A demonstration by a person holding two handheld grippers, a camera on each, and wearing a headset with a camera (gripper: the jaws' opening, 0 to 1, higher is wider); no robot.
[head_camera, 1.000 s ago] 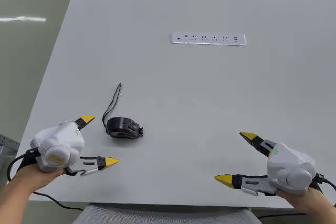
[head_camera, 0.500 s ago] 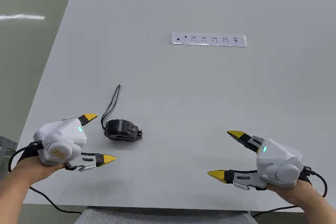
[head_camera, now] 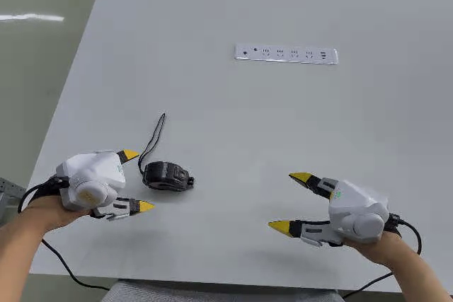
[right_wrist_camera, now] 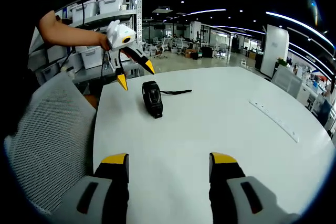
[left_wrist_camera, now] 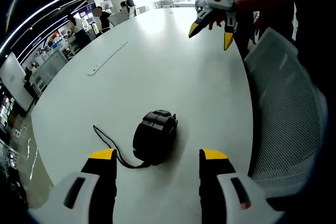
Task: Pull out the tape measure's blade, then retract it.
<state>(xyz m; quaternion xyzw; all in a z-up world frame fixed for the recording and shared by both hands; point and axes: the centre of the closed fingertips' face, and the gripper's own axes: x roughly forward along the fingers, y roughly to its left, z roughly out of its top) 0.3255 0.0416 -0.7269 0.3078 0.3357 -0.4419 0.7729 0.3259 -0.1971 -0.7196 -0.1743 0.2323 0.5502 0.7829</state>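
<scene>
Moved: tape measure (head_camera: 168, 175) unshifted, near-left on table (head_camera: 233, 125); right gripper (head_camera: 289, 201) closer.
Left gripper (head_camera: 139, 180): jaws wide, empty, just beside it.
Right gripper: jaws wide, empty, well right.
Risk: unclamped case skids; loose strap (head_camera: 152, 139) snags.

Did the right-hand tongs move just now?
Yes. Judged against the long white power strip, the right tongs slid left, nearer the round black tape measure.
</scene>
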